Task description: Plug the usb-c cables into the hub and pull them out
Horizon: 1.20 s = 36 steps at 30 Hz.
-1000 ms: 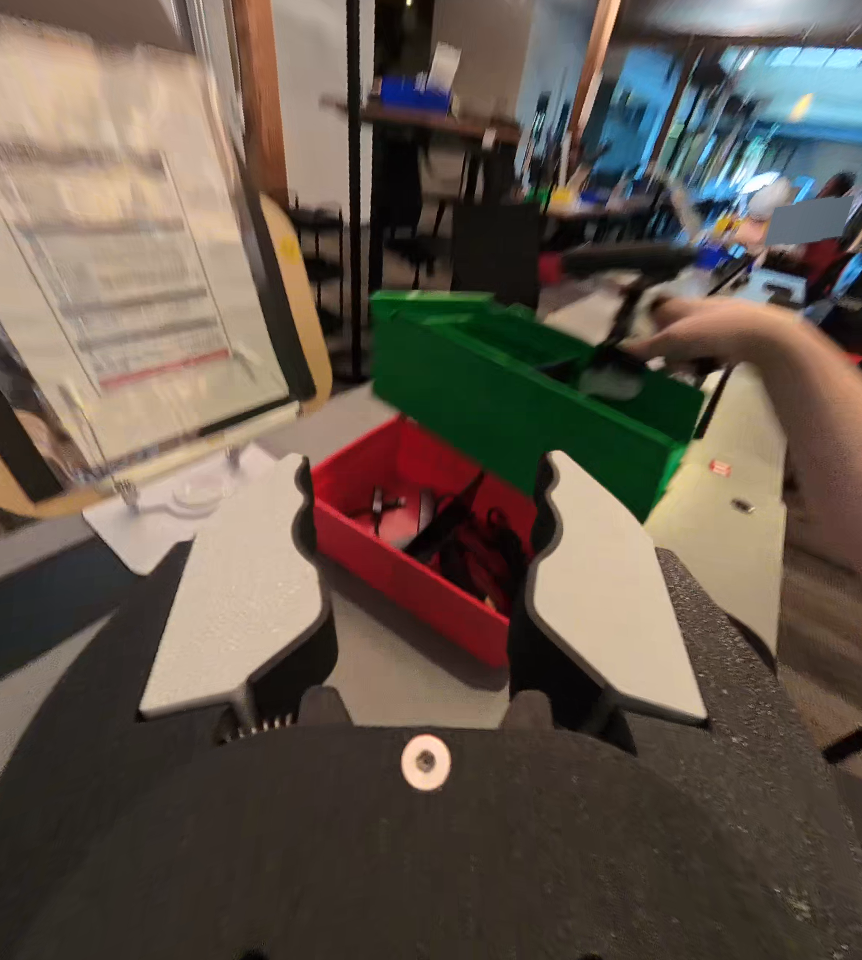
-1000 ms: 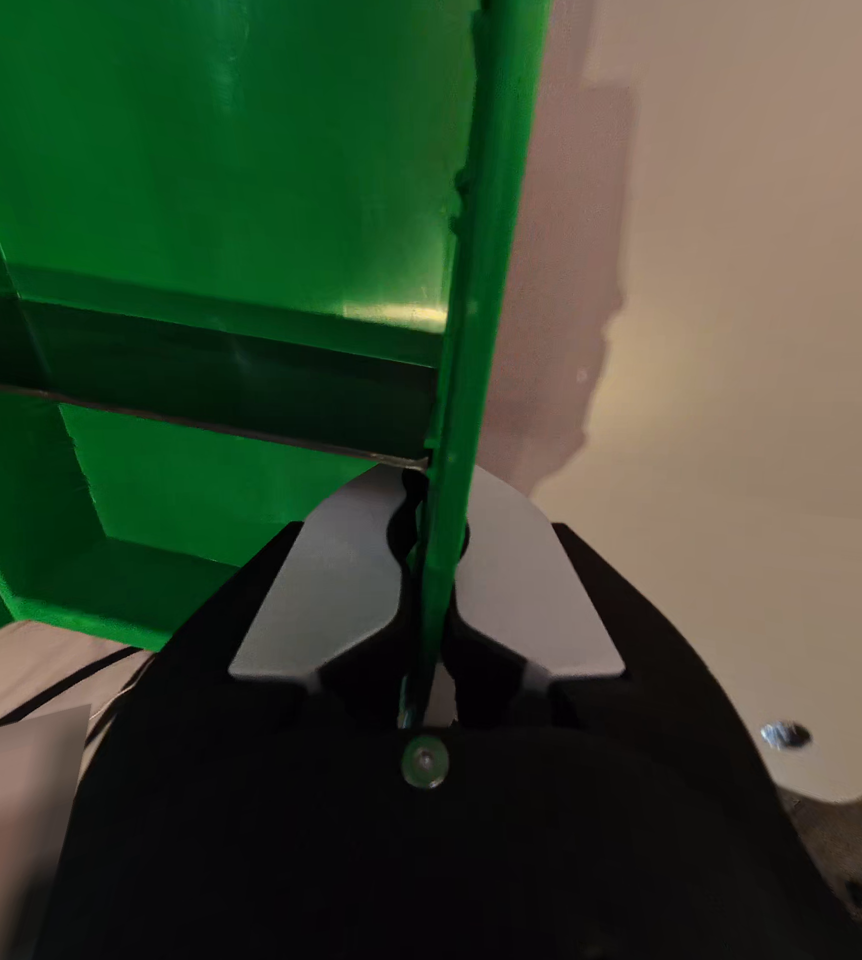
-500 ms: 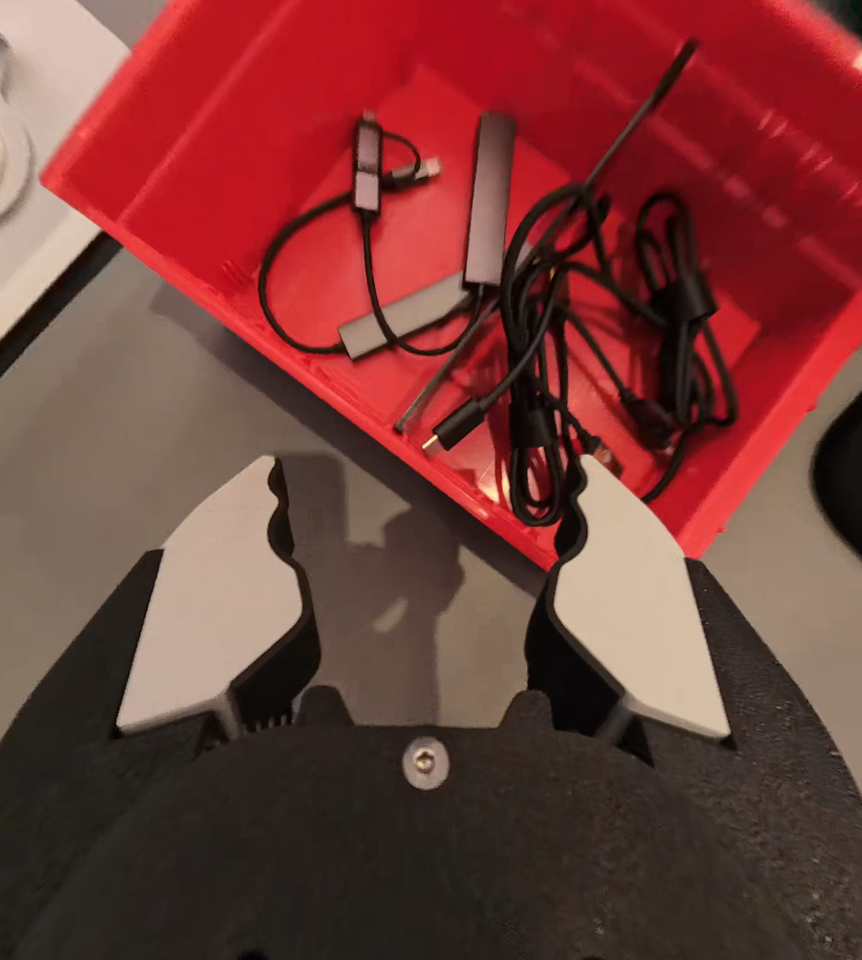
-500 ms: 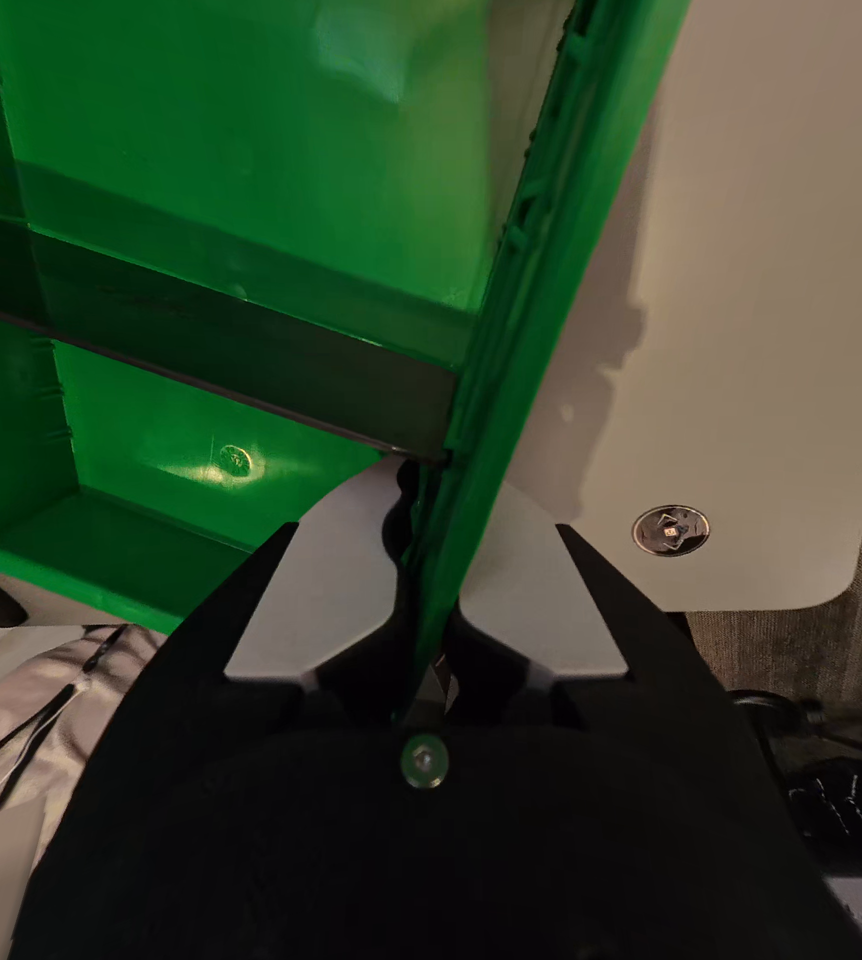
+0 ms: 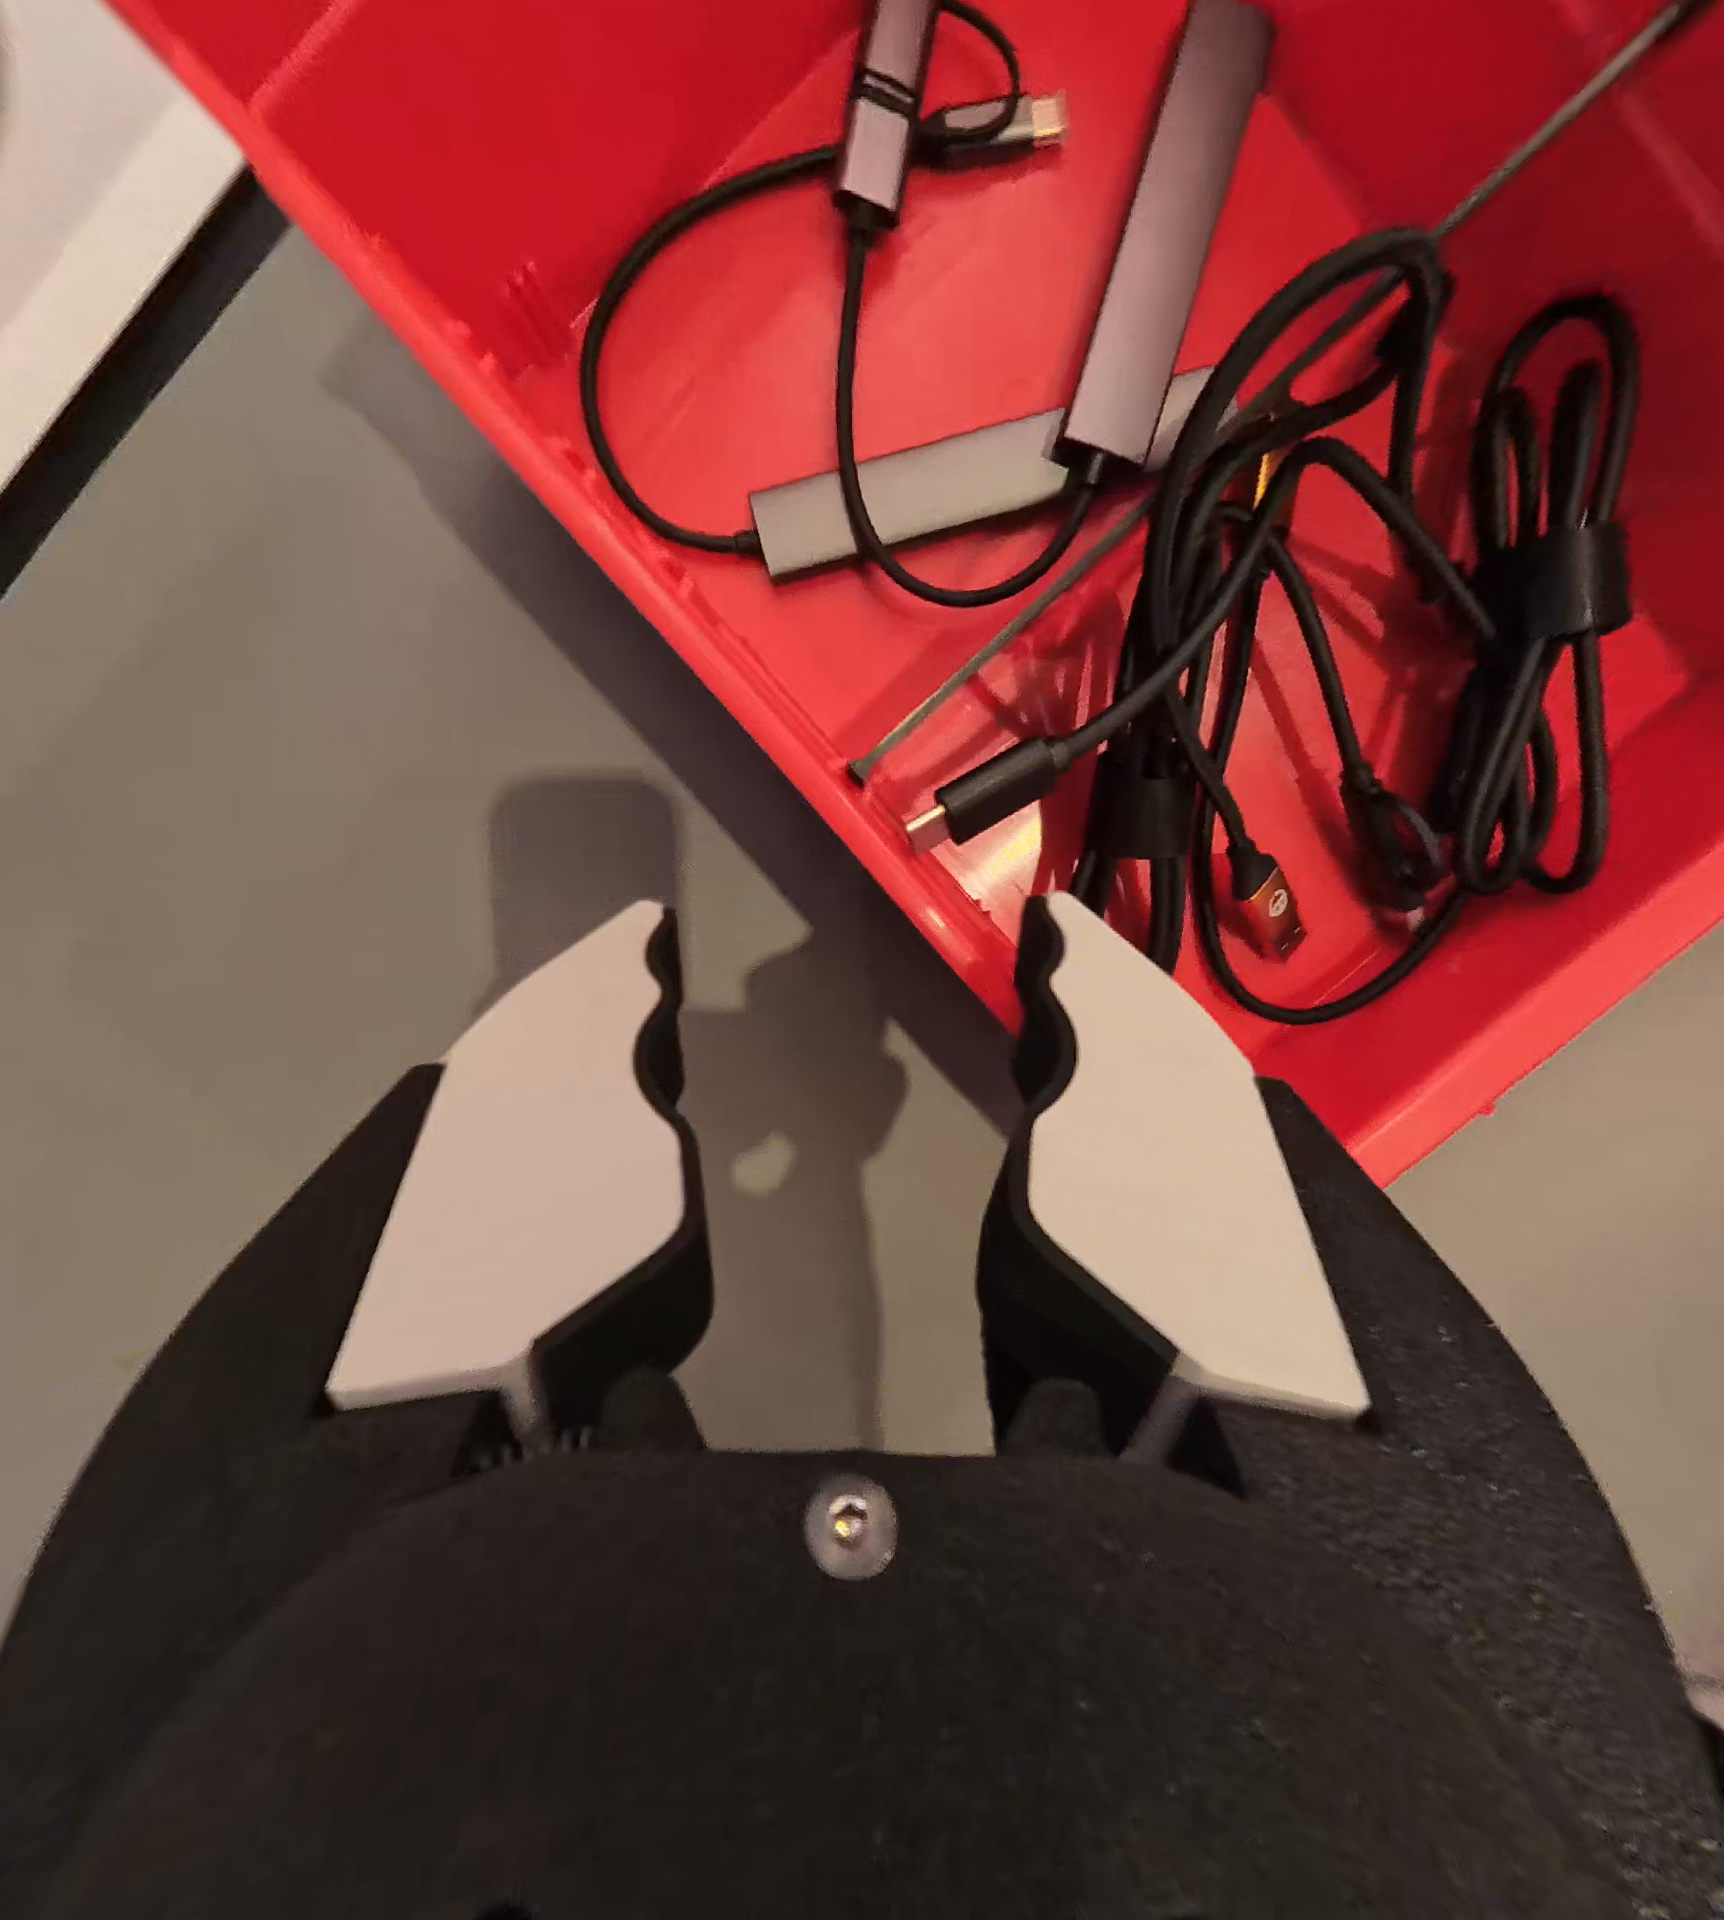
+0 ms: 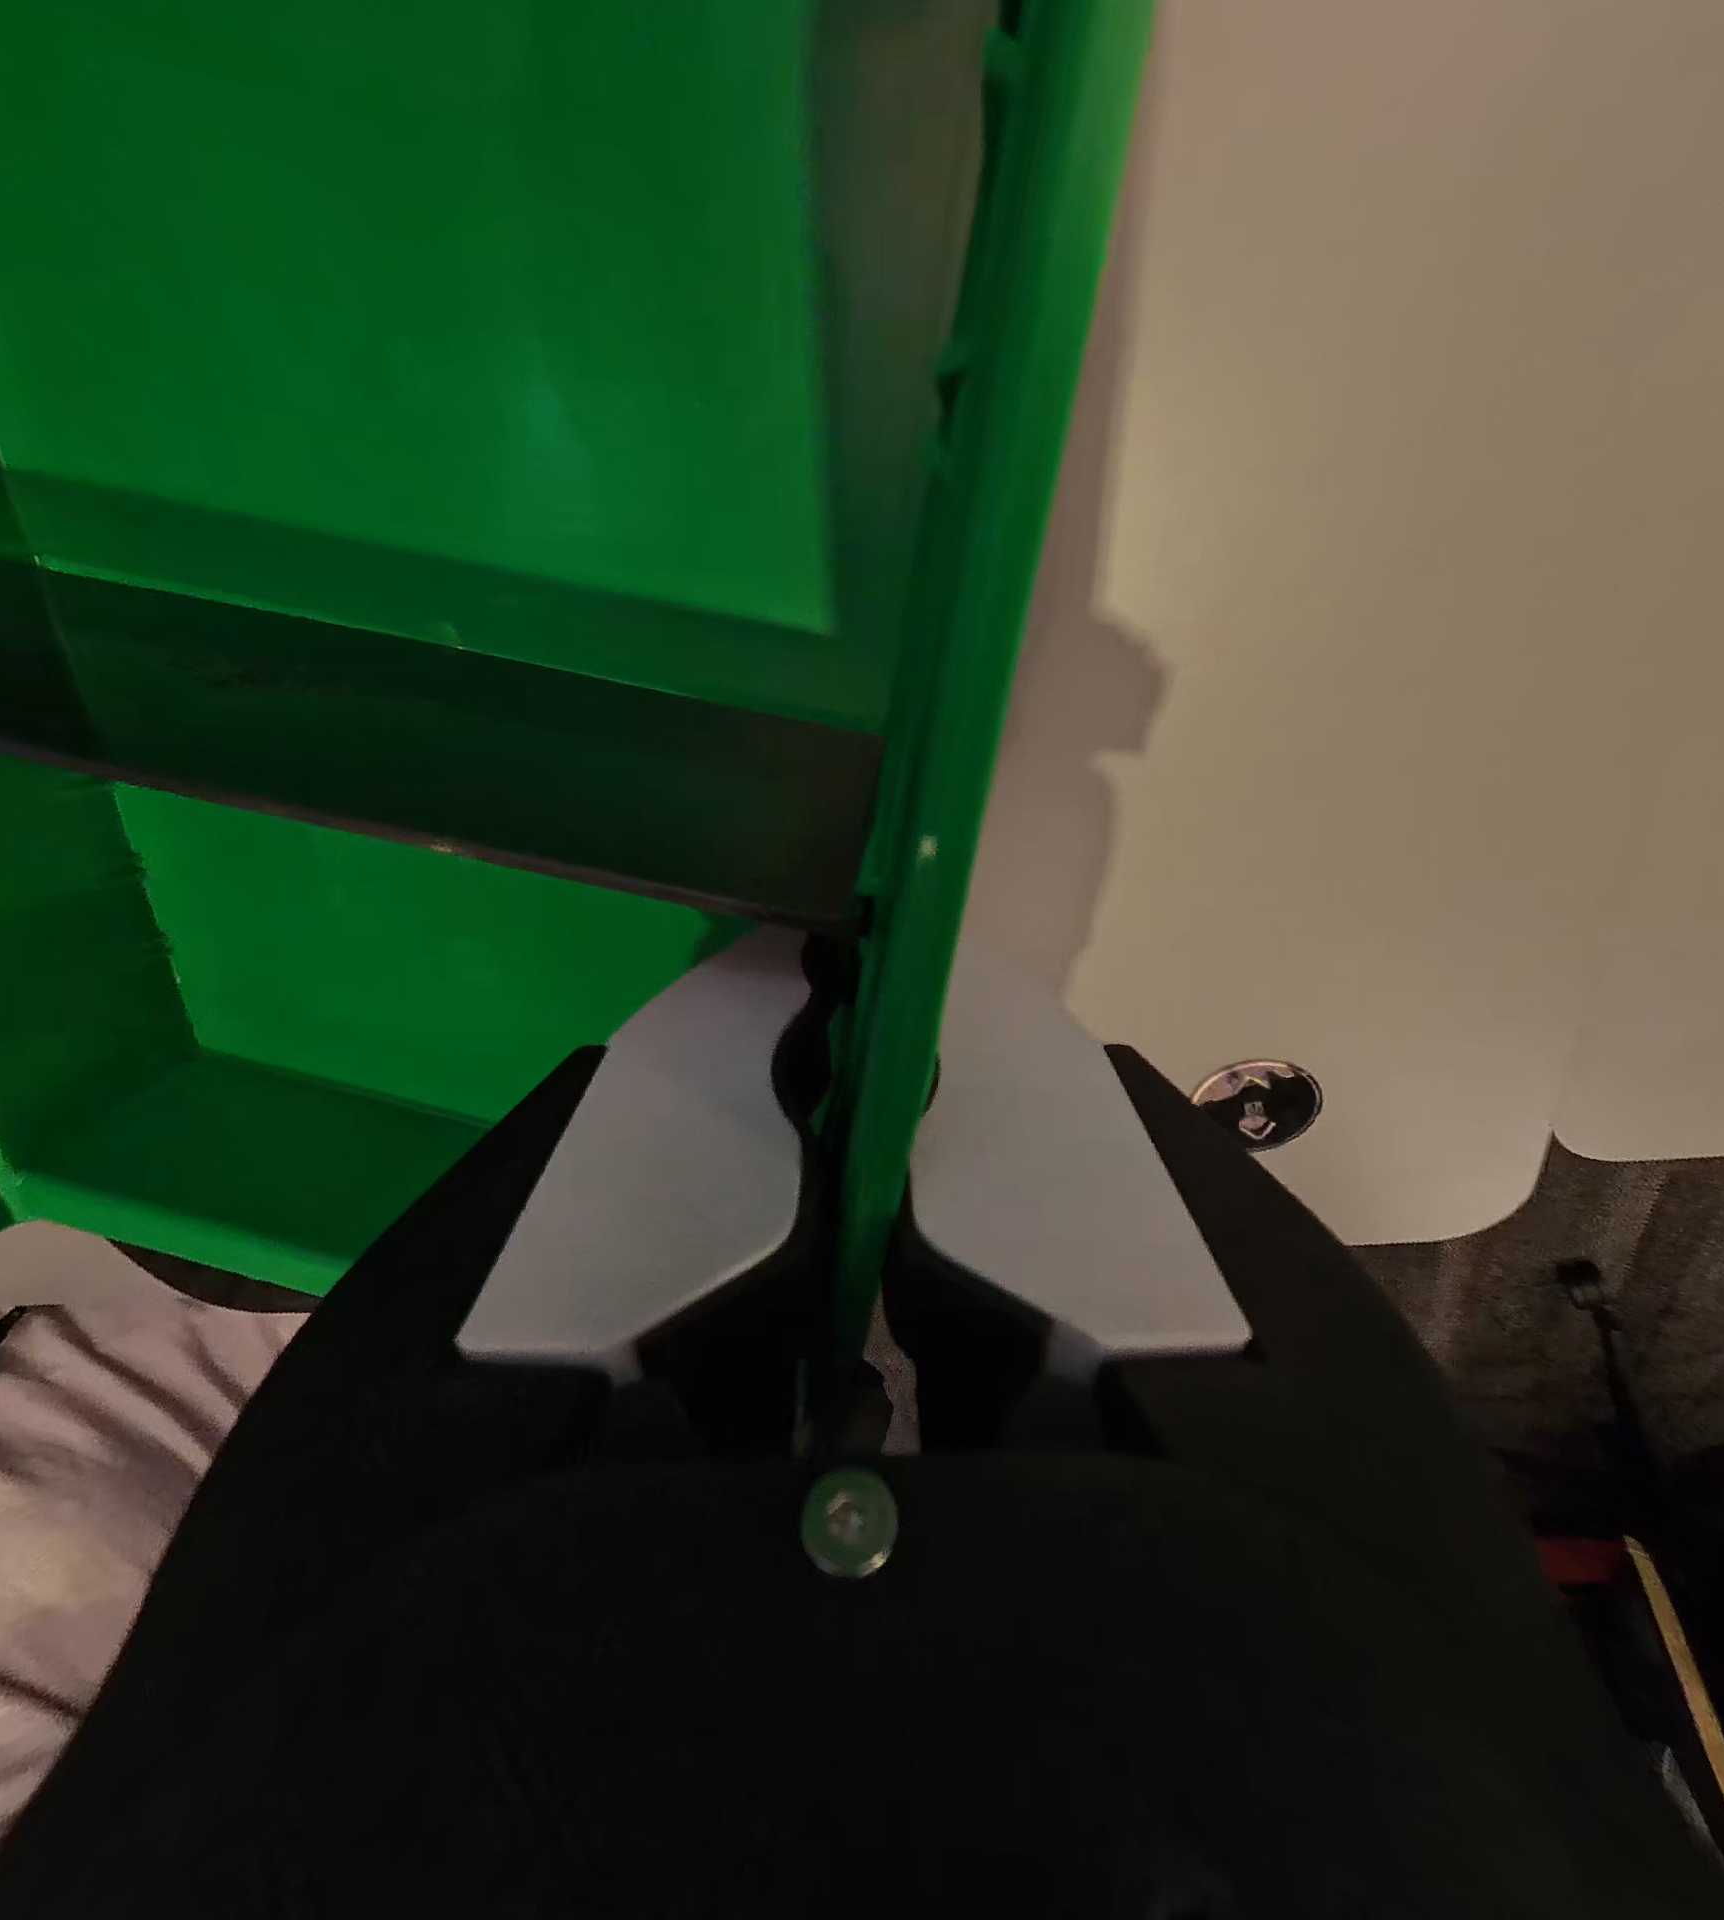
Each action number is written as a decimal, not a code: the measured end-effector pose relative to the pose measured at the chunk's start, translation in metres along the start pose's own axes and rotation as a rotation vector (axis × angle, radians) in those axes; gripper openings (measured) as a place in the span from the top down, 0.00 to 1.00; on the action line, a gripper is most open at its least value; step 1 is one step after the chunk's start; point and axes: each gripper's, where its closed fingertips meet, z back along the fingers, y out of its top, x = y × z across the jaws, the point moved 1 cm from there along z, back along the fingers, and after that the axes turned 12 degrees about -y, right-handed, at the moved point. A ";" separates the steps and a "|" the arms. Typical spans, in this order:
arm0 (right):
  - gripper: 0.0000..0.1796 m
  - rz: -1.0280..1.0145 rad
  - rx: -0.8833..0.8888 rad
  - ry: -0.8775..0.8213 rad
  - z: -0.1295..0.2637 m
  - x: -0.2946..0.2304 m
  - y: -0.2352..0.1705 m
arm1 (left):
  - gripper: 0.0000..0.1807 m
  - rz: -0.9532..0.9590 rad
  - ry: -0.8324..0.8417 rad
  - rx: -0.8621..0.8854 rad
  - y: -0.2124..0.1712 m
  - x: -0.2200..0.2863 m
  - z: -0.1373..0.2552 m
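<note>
In the left wrist view a red bin (image 5: 484, 260) lies on a grey table and holds two grey USB hubs (image 5: 1164, 218) (image 5: 899, 509), a smaller grey adapter (image 5: 879, 135) and several tangled black cables (image 5: 1357, 644). One black USB-C plug (image 5: 993, 795) points at the bin's near wall. My left gripper (image 5: 842, 935) is open and empty, just above the bin's near rim. In the right wrist view my right gripper (image 6: 873, 997) is shut on the side wall of a green bin (image 6: 951, 727), which it holds over a cream table (image 6: 1460, 520).
A white stand base (image 5: 37, 239) lies left of the red bin. A black divider (image 6: 401, 769) crosses the empty green bin. A round metal fitting (image 6: 1253, 1107) sits near the cream table's edge, with dark carpet (image 6: 1616, 1226) and grey cloth (image 6: 58, 1455) below.
My left gripper tipped down from the room onto the red bin, moved closer, and its jaws narrowed a little. My right gripper kept its hold on the green bin wall and carried it across the table.
</note>
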 end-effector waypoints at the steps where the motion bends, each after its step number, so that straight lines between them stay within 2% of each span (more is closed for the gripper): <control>1: 0.97 0.006 0.000 -0.001 0.001 -0.002 0.002 | 0.68 0.004 -0.011 -0.009 -0.002 -0.004 0.002; 3: 0.97 0.020 -0.003 -0.005 0.001 -0.006 0.004 | 0.70 0.033 -0.021 -0.022 -0.008 -0.017 0.008; 8: 0.97 0.032 -0.007 -0.007 0.002 -0.011 0.007 | 0.96 0.165 -0.165 -0.046 -0.030 -0.041 0.025; 13: 0.97 0.029 -0.009 -0.013 0.003 -0.011 0.006 | 0.98 0.269 -0.092 -0.020 -0.064 -0.098 0.056; 19: 0.97 0.022 -0.015 -0.026 0.007 -0.010 0.008 | 0.95 0.555 -0.120 0.101 -0.141 -0.158 0.109; 25: 0.96 0.076 -0.036 0.040 0.009 -0.037 0.020 | 0.95 0.764 -0.108 0.196 -0.215 -0.180 0.151; 28: 0.96 0.105 -0.032 0.071 0.008 -0.058 0.037 | 0.95 0.805 -0.108 0.216 -0.227 -0.181 0.158; 36: 0.95 0.243 0.056 0.068 -0.004 -0.120 0.091 | 0.93 0.894 -0.149 0.274 -0.221 -0.185 0.155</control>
